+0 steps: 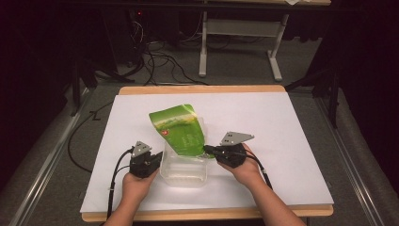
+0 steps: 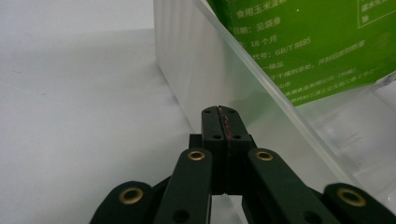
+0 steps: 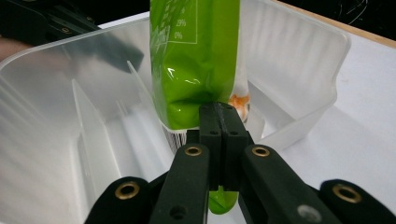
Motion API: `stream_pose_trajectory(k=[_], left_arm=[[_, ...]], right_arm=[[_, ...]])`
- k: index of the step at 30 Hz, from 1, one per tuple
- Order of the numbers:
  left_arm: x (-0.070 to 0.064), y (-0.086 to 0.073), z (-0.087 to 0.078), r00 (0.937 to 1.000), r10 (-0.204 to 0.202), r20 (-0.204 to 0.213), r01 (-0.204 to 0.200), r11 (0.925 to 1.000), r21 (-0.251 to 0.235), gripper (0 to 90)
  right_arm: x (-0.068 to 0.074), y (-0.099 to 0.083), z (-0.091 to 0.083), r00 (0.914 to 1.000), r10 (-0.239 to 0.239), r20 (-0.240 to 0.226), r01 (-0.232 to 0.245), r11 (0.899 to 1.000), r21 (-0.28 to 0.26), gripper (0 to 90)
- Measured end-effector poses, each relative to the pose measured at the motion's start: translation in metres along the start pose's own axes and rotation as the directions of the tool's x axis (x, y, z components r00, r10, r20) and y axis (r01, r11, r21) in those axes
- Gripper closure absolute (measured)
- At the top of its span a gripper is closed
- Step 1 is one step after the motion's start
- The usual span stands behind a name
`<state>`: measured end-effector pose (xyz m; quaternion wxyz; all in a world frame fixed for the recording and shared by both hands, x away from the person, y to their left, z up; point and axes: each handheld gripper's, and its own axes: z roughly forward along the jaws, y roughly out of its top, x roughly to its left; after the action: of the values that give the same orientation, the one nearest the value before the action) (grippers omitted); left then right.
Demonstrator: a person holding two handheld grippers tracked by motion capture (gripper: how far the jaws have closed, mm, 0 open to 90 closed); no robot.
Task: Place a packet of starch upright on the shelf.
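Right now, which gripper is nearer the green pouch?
Right. The right gripper is clamped on the green pouch's lower corner; the left gripper sits shut outside the clear container's wall.

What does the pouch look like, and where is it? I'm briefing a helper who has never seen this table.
Start at the white table; near its front middle stands a clear plastic box between the two hands. The pouch leans out of that box, its corner pinched by the right gripper. It is the one bright green, glossy, printed thing there.
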<state>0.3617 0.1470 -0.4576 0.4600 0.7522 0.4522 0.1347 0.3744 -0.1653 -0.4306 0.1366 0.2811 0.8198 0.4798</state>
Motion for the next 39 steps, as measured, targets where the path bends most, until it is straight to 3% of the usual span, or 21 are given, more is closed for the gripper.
stream_pose_trajectory(k=[6, 12, 14, 22, 25, 29, 33, 36, 39], left_arm=[[0.001, 0.0, 0.0, 0.9999, -0.009, 0.011, 0.009, 1.0, -0.002, 90.0], [0.001, -0.001, -0.001, 0.9998, -0.011, 0.017, 0.011, 0.9999, -0.003, 90.0], [0.0, -0.002, -0.001, 0.9997, -0.011, 0.021, 0.011, 0.9999, -0.005, 90.0], [-0.003, -0.002, -0.002, 0.9999, -0.003, 0.01, 0.003, 1.0, -0.001, 90.0], [-0.002, -0.001, -0.005, 0.9999, -0.009, -0.014, 0.009, 0.9999, -0.01, 90.0], [0.006, 0.0, -0.015, 0.9979, -0.021, -0.061, 0.019, 0.999, -0.039, 86.5], [0.012, 0.001, -0.024, 0.9952, -0.021, -0.096, 0.015, 0.9981, -0.059, 82.1], [0.015, 0.001, -0.03, 0.9937, -0.028, -0.109, 0.02, 0.9971, -0.073, 77.1], [0.015, 0.001, -0.033, 0.9936, -0.026, -0.11, 0.017, 0.9964, -0.083, 75.1]], right_arm=[[0.004, 0.005, 0.012, 0.9999, -0.012, 0.006, 0.012, 1.0, 0.023, 90.0], [0.012, 0.013, 0.031, 0.9988, -0.048, 0.012, 0.047, 0.995, 0.089, 90.0], [0.009, 0.012, 0.031, 0.9996, -0.028, -0.004, 0.028, 0.996, 0.089, 90.0], [0.006, 0.0, 0.032, 0.9999, -0.011, 0.006, 0.01, 0.991, 0.134, 90.0], [0.007, 0.004, 0.021, 0.9994, -0.016, 0.031, 0.013, 0.995, 0.098, 90.0], [0.001, 0.014, 0.0, 0.9988, 0.028, 0.04, -0.028, 1.0, -0.007, 76.4], [0.0, 0.031, -0.015, 0.9971, 0.063, 0.041, -0.058, 0.992, -0.115, 57.6], [0.002, 0.041, -0.012, 0.9951, 0.08, 0.057, -0.072, 0.988, -0.136, 47.2], [-0.002, 0.047, -0.001, 0.9932, 0.106, 0.049, -0.099, 0.988, -0.121, 46.3]])
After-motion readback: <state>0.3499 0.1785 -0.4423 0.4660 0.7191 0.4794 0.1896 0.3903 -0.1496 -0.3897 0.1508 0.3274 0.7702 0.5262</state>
